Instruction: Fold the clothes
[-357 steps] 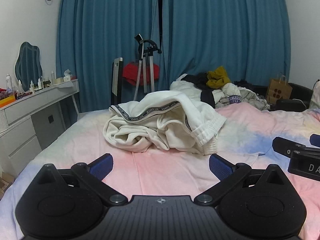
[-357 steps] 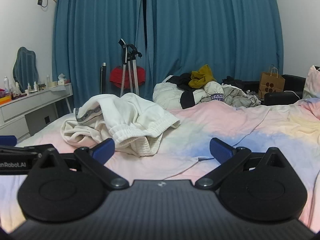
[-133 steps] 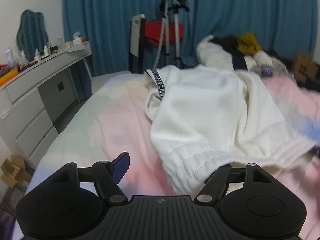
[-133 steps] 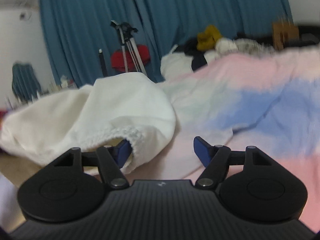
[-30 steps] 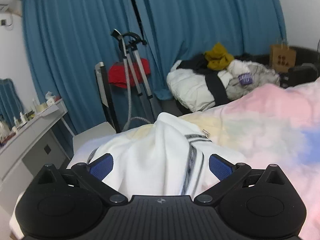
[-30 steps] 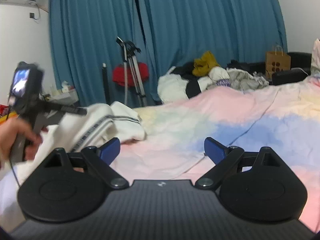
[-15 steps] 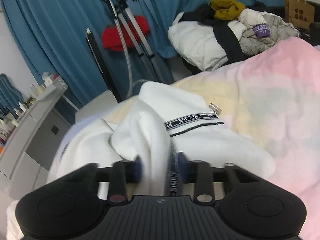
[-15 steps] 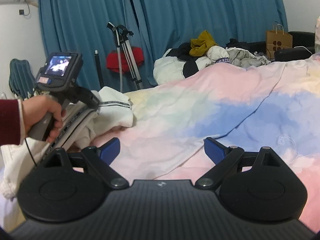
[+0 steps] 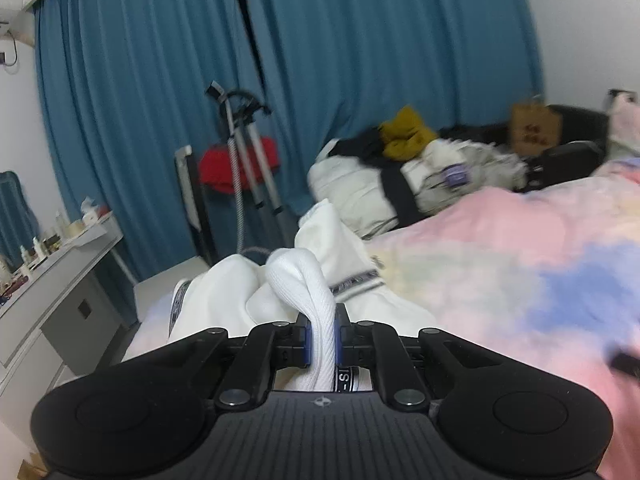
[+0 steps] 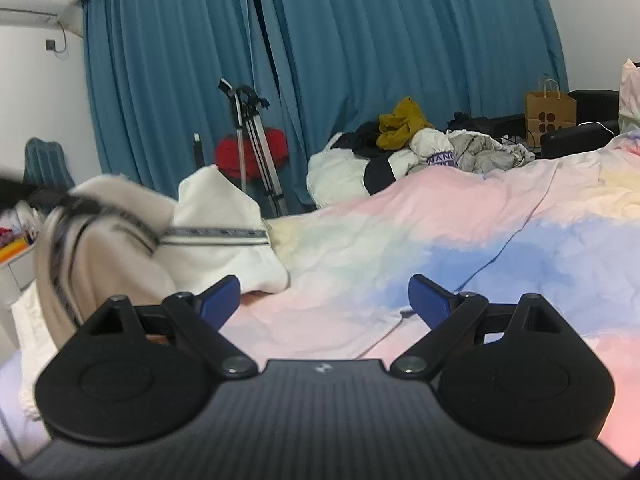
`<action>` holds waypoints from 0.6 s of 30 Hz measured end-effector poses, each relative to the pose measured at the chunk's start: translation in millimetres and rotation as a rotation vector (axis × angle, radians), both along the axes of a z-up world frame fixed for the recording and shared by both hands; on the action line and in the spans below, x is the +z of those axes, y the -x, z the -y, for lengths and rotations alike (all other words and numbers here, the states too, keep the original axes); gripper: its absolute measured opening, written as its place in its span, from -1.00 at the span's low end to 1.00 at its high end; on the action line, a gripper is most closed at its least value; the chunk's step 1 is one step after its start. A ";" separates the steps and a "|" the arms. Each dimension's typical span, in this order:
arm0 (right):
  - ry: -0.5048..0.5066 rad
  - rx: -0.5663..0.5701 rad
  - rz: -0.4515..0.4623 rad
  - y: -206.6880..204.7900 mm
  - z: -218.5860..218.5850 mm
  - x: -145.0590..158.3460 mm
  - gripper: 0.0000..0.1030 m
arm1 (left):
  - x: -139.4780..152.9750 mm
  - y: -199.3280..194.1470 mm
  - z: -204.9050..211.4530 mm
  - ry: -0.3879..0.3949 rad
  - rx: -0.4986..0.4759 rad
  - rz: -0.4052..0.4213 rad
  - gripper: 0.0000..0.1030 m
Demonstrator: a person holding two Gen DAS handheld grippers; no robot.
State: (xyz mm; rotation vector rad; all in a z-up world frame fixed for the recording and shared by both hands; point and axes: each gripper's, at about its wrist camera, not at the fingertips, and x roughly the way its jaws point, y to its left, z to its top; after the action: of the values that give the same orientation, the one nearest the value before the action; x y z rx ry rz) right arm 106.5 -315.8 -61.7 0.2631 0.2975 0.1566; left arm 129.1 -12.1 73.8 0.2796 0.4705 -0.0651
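Left gripper point(image 9: 322, 340) fingers clamping ribbed edge of white garment point(image 9: 308, 280), likely gathering it for spreading. Right gripper point(image 10: 324, 294) fingers gaping wide, holding nothing, hovering over bed point(image 10: 460, 240), probably awaiting second corner. Garment bunching at bed's left side; clothes pile point(image 10: 420, 148) sitting beyond.

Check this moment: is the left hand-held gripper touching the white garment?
Touching. In the left wrist view the left hand-held gripper is shut on a ribbed fold of the white garment, both blue pads pressed against the cloth.
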 end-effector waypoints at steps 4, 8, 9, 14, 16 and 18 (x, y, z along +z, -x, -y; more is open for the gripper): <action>-0.074 -0.004 -0.001 11.4 8.3 4.9 0.79 | -28.0 62.3 -17.0 0.155 0.022 -0.112 -0.80; -0.224 0.028 -0.058 14.0 19.7 -0.9 0.79 | -61.1 79.1 -34.4 0.291 0.100 -0.212 -0.80; -0.265 0.040 -0.075 14.2 22.0 -3.6 0.79 | -64.2 77.4 -37.4 0.307 0.110 -0.232 -0.80; -0.398 0.123 -0.161 -4.5 16.3 -6.9 0.49 | -66.1 73.4 -47.3 0.341 0.123 -0.242 -0.80; -0.407 0.163 -0.179 -21.4 4.5 0.5 0.49 | -74.9 75.0 -45.7 0.339 0.117 -0.230 -0.80; -0.424 0.204 -0.192 -44.7 -9.0 9.2 0.49 | -83.3 72.6 -45.6 0.345 0.109 -0.229 -0.79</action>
State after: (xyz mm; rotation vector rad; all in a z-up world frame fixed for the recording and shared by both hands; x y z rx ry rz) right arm 151.3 -306.9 -52.5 0.6712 0.4823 0.3989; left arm 56.5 33.4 -9.5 -0.0945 0.6903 -0.0707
